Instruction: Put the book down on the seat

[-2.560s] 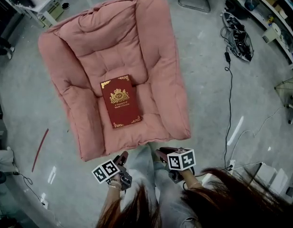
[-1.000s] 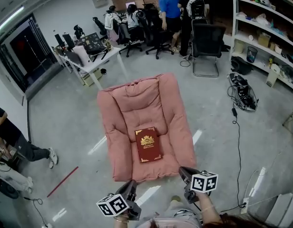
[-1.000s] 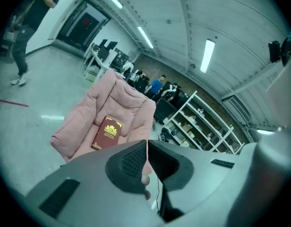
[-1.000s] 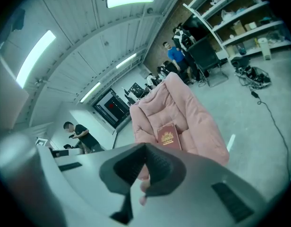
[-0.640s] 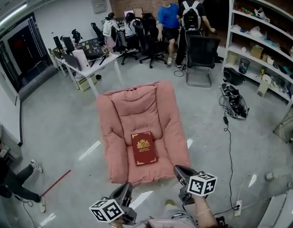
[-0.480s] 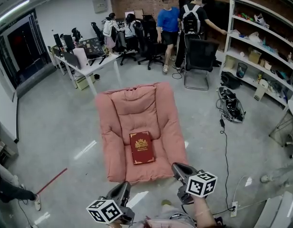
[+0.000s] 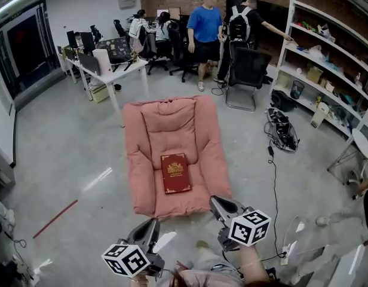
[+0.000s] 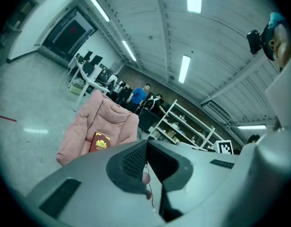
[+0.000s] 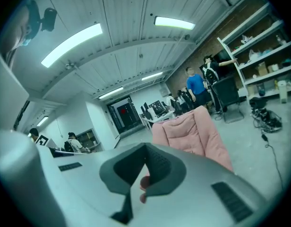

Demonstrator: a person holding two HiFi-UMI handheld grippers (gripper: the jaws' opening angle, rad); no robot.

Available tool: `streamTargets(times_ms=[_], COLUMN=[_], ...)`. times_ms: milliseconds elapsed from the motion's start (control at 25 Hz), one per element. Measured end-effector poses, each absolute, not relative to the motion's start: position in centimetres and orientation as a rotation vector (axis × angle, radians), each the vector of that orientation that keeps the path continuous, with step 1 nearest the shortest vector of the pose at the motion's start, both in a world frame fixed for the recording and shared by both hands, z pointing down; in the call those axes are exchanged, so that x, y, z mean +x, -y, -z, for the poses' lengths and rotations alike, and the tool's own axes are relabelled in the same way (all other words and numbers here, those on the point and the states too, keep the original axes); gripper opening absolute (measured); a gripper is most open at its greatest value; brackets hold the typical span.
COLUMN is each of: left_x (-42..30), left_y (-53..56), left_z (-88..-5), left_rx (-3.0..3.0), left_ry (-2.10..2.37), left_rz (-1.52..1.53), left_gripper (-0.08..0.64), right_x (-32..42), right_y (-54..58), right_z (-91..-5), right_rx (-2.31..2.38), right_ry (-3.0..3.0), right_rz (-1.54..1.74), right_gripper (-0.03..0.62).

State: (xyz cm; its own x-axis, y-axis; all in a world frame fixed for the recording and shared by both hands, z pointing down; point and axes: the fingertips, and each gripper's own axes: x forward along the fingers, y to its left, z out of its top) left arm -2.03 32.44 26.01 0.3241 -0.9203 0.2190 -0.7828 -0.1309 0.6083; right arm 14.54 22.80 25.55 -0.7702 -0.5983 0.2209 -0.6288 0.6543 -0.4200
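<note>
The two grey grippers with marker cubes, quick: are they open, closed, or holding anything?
Left grey two-jaw gripper: closed, holding nothing.
Right grey two-jaw gripper: closed, holding nothing.

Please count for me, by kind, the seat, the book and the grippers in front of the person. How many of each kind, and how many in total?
Pink seat: 1
Red book: 1
Grippers, the left gripper and the right gripper: 2
Total: 4
</note>
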Motion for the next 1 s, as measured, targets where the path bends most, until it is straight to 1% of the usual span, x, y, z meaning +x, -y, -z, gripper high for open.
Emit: streamTargets(times_ms=[400, 1000], left_x=[-3.1, -1.0], left_y=[-36.6, -42.7], left_z=[-24.5, -27.0], left_rx=[1.986, 2.006], left_ry=[1.485, 1.394], left_rz=[0.260, 0.215], left_gripper=[-0.002, -0.002], right_x=[13.9, 14.3], right_y=[-28.2, -33.7], right_z=[-23.9, -25.0], right_rx=[1.075, 1.109], right_ry=[2.736, 2.655], right_rz=[-0.617, -0.624], right_gripper=[0.016, 0.015])
